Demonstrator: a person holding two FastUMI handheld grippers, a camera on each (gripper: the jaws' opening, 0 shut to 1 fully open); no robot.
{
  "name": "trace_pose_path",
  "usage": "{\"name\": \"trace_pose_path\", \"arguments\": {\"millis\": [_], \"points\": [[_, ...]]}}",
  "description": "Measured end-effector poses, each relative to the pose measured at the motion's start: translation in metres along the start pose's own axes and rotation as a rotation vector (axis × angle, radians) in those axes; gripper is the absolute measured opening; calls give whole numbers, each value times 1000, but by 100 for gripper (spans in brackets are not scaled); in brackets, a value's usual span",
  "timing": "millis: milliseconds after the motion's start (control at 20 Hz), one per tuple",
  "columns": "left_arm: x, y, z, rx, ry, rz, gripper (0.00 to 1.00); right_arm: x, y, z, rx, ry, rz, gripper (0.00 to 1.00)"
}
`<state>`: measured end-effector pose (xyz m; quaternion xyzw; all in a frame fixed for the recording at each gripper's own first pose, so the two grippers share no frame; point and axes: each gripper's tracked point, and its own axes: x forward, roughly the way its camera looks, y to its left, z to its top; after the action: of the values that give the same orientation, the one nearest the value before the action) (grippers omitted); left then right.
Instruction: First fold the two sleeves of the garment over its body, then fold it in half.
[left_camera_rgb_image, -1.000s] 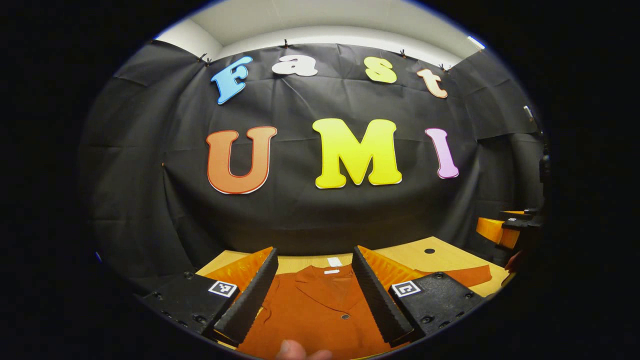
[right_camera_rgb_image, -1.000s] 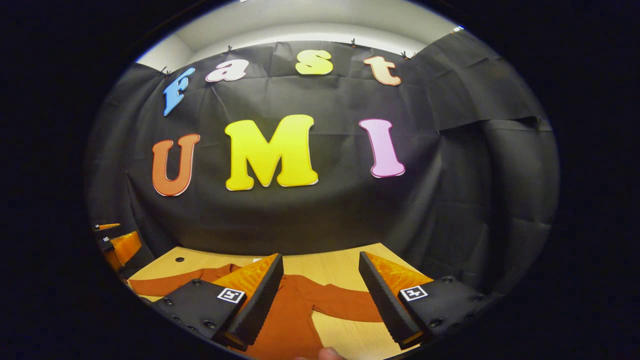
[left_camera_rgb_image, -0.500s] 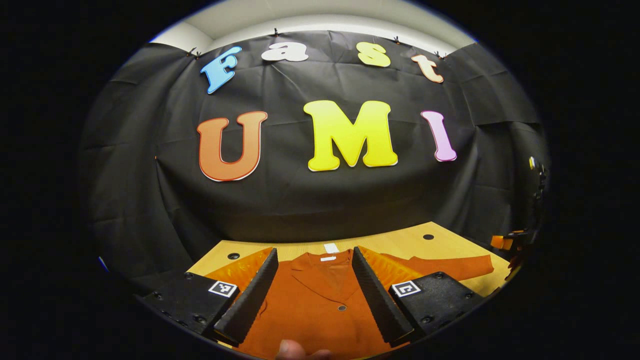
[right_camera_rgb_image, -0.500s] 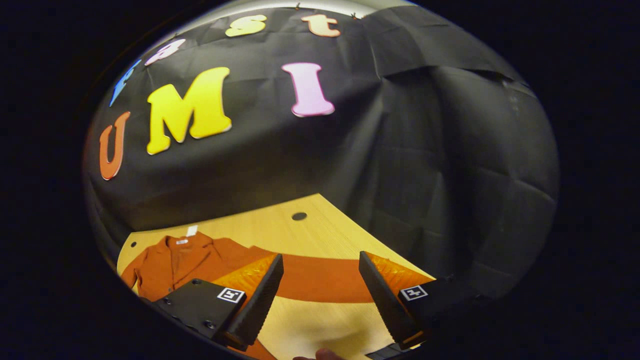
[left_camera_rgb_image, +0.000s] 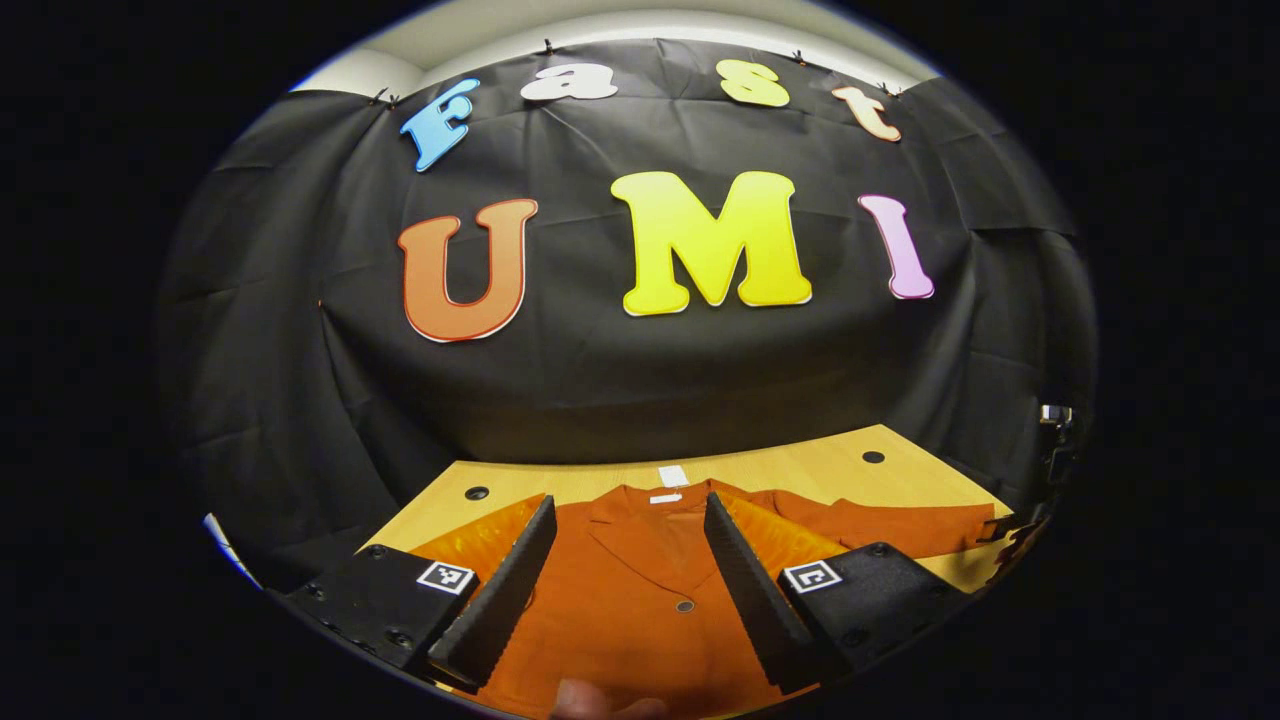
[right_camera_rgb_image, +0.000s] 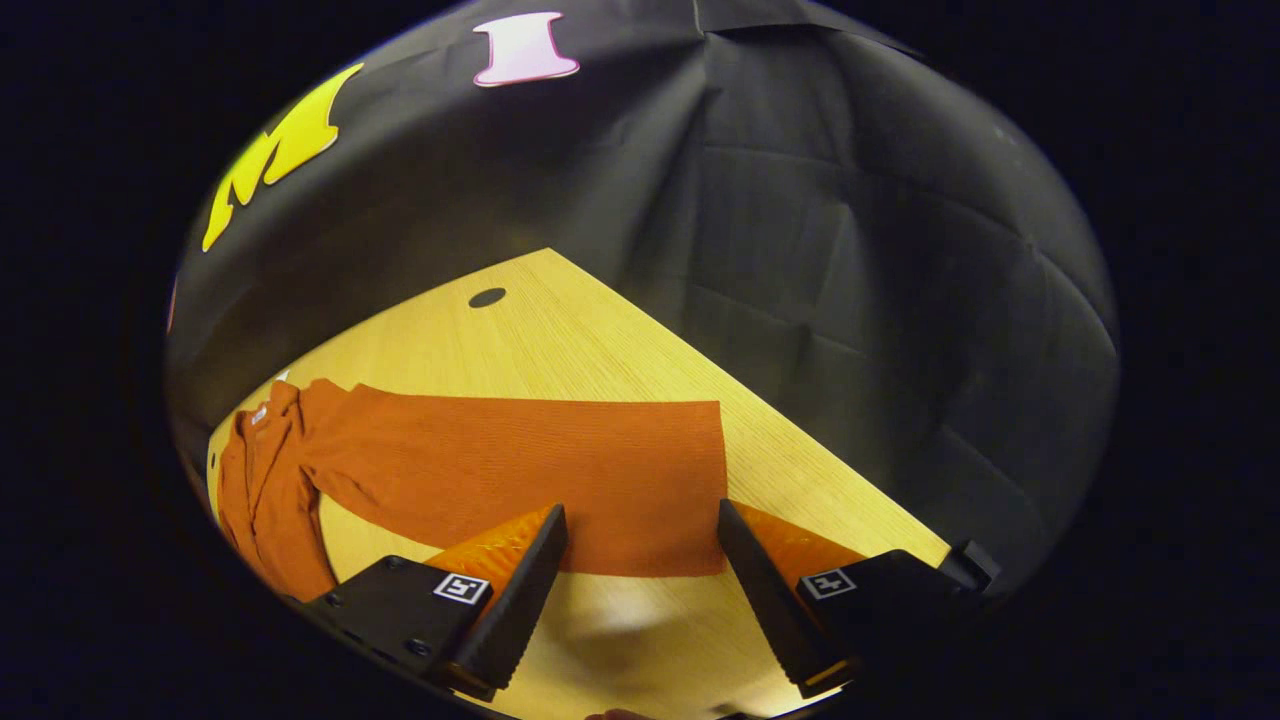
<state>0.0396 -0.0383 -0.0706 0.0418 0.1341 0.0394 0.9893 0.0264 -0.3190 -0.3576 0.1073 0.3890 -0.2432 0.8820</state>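
An orange-brown buttoned garment lies flat on the wooden table, collar toward the wall. In the left gripper view my left gripper hovers open over its chest, nothing between the fingers. One sleeve stretches out to the right there. In the right gripper view that sleeve lies spread across the table, its cuff end just ahead of my right gripper. The right gripper is open and close above the table, with the sleeve's near edge between its fingertips but not held. The garment's body shows at the left.
Round holes mark the table's far corners, with another view of one. The table's right edge runs close beside the cuff. Black cloth walls stand behind and to the right. A fingertip shows at the bottom.
My right gripper has swung right and dropped toward the sleeve's cuff, which now lies just ahead of it. My left gripper has tilted slightly downward over the chest, staying open.
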Motion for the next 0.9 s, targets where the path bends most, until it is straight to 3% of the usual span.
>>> {"name": "trace_pose_path", "arguments": {"millis": [400,450,500,650,750,800,900], "points": [[-4,19,-7,-3,40,82,99,9,4,-12,-22,-3,0,92],[-4,24,-8,-1,40,91,99,10,7,-12,-22,-14,3,74],[-4,29,-8,-3,40,96,99,12,8,-11,-26,-19,15,74],[-5,43,-12,-16,47,112,99,8,6,-10,14,-11,20,41],[-7,53,-10,-19,44,120,99,7,2,-7,51,-7,19,28],[-7,58,-9,-16,39,124,99,9,1,-4,61,-16,9,28],[-8,67,-8,-11,34,133,99,9,-1,-1,101,-4,-4,7]]}}
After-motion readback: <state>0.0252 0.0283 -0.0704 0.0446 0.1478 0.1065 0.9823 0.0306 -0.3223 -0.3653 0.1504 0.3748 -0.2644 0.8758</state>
